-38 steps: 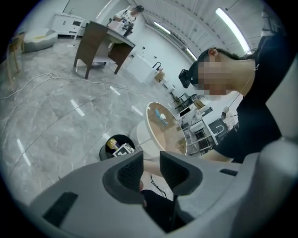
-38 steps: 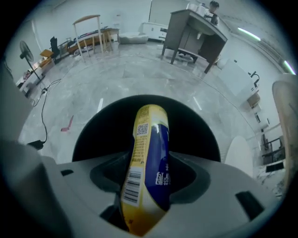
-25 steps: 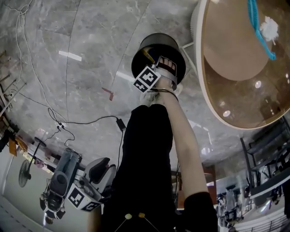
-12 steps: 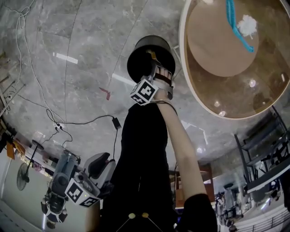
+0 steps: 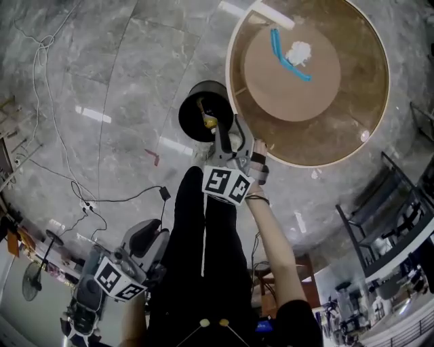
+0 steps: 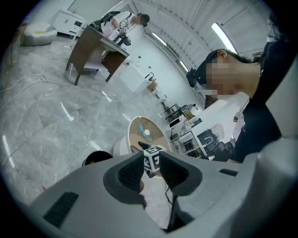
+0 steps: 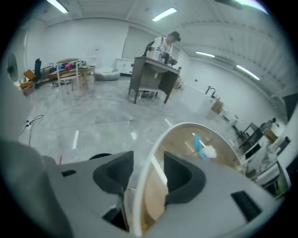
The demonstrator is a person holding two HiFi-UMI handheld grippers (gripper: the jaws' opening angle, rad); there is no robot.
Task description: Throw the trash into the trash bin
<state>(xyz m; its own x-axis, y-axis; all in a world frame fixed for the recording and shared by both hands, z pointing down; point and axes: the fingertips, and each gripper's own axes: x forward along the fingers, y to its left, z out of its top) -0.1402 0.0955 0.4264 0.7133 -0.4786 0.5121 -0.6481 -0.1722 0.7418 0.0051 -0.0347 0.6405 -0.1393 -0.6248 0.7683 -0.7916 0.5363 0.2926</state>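
Two empty grippers, right gripper (image 5: 229, 144) hovering by round black trash bin (image 5: 201, 115), jaws half-open, closing, left gripper (image 6: 150, 169) jaws slightly apart, glossy table (image 5: 339, 129) adjoining bin.

polished grey marble-look floor (image 5: 102, 81) mirrors the long ceiling strip lights (image 7: 164, 14); plain white walls (image 7: 93, 37) all round. a dark wooden desk (image 7: 151, 74) stands far off, a round glass-topped table with white rim (image 5: 352, 115) nearer, black cables (image 5: 165, 194) trailing over the floor
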